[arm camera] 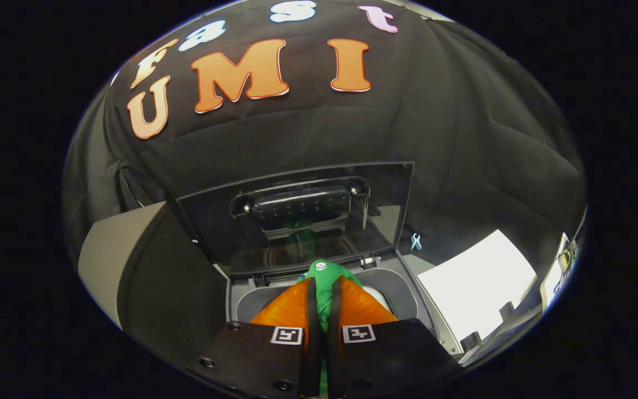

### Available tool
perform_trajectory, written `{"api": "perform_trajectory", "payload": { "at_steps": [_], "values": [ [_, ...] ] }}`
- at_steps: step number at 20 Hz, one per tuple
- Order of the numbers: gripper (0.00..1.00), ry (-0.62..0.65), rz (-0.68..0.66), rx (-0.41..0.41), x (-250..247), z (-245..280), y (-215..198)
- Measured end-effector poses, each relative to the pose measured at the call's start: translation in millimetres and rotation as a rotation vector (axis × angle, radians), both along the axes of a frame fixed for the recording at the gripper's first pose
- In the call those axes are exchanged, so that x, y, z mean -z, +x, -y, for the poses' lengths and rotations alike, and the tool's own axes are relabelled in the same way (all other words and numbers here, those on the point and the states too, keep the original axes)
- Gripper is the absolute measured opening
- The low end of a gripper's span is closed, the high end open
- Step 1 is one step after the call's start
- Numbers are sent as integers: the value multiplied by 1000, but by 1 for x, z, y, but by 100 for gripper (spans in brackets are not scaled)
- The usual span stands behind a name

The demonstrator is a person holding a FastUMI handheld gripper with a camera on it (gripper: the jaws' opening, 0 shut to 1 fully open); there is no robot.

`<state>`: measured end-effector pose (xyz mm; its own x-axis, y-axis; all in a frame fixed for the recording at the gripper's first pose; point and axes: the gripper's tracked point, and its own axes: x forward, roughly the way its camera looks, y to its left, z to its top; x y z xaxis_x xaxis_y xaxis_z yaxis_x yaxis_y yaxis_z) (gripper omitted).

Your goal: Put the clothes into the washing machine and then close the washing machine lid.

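We've got the gripper (323,291) clamped on the green cloth (323,277), held just over the washer (407,288) opening, lid (297,216) up. Risk: let go too early and the cloth snags on the rim, hangs out, then jams the lid when closing.

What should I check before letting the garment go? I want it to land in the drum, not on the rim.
1. Grip: gripper shut on the green garment, both fingers pressing: ok.
2. Washing machine lid raised and upright: ok.
3. Garment over the tub opening: appears so, ok.
4. Cloth hanging clear of the rim: cannot tell, the fingers hide it.
5. Drum has room: cannot tell.
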<state>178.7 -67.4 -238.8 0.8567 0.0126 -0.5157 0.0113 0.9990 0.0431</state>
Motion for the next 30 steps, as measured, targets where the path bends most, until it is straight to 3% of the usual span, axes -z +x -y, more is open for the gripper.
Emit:
{"api": "perform_trajectory", "payload": {
  "at_steps": [7, 13, 18, 24, 30],
  "values": [
    [13, 21, -123, 42, 80, 19, 30],
    [15, 77, -278, 63, 157, 25, 29],
    [33, 67, -287, 60, 168, 24, 25],
    [98, 16, -244, 42, 145, 28, 22],
    [99, -1, -202, 72, 116, 35, 14]
  ]
}}
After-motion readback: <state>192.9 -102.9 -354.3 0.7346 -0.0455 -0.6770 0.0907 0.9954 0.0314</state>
